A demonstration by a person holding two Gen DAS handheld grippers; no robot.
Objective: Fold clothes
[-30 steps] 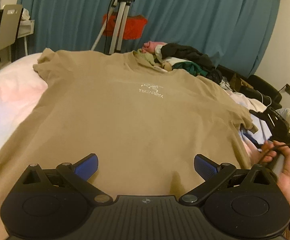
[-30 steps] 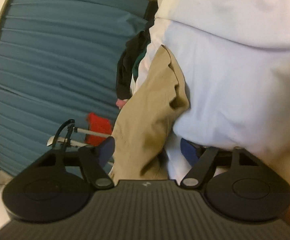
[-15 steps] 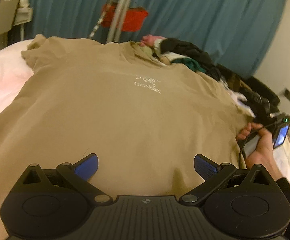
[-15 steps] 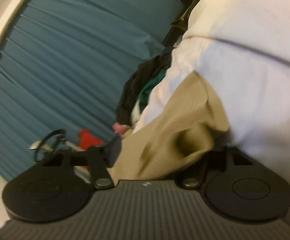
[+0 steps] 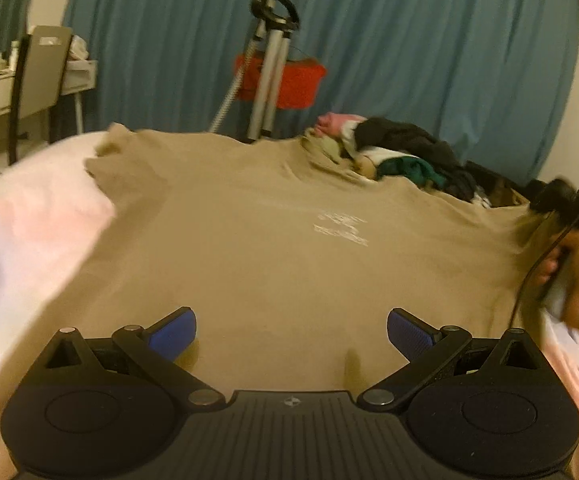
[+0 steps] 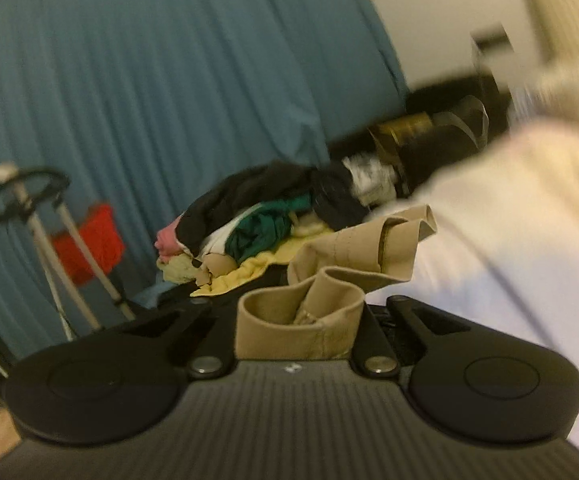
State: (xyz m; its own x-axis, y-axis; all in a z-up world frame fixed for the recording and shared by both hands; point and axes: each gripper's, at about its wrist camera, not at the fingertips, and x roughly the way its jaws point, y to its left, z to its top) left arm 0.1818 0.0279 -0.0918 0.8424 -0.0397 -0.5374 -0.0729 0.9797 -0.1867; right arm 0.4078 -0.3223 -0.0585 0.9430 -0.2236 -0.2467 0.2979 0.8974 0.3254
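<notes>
A tan T-shirt (image 5: pixel 249 240) with a small white chest print lies spread flat on the bed. My left gripper (image 5: pixel 291 332) is open and empty, low over the shirt's near hem. My right gripper (image 6: pixel 299 320) is shut on the shirt's right sleeve (image 6: pixel 297 328), which bunches between its jaws and hides the pads; more sleeve fabric (image 6: pixel 369 248) trails beyond. In the left wrist view the right gripper (image 5: pixel 565 204) sits at the shirt's right edge, held by a hand.
A pile of mixed clothes (image 5: pixel 393 152) lies at the far end of the bed, also seen in the right wrist view (image 6: pixel 257 224). A tripod (image 5: pixel 269 68) with a red bag stands before a blue curtain. A desk and chair (image 5: pixel 37 80) stand at left. White bedding (image 6: pixel 509 220) lies at right.
My right gripper closed on the sleeve and lifted it off the bedding, swinging upright. The left gripper stayed open over the hem, its view tilting up slightly.
</notes>
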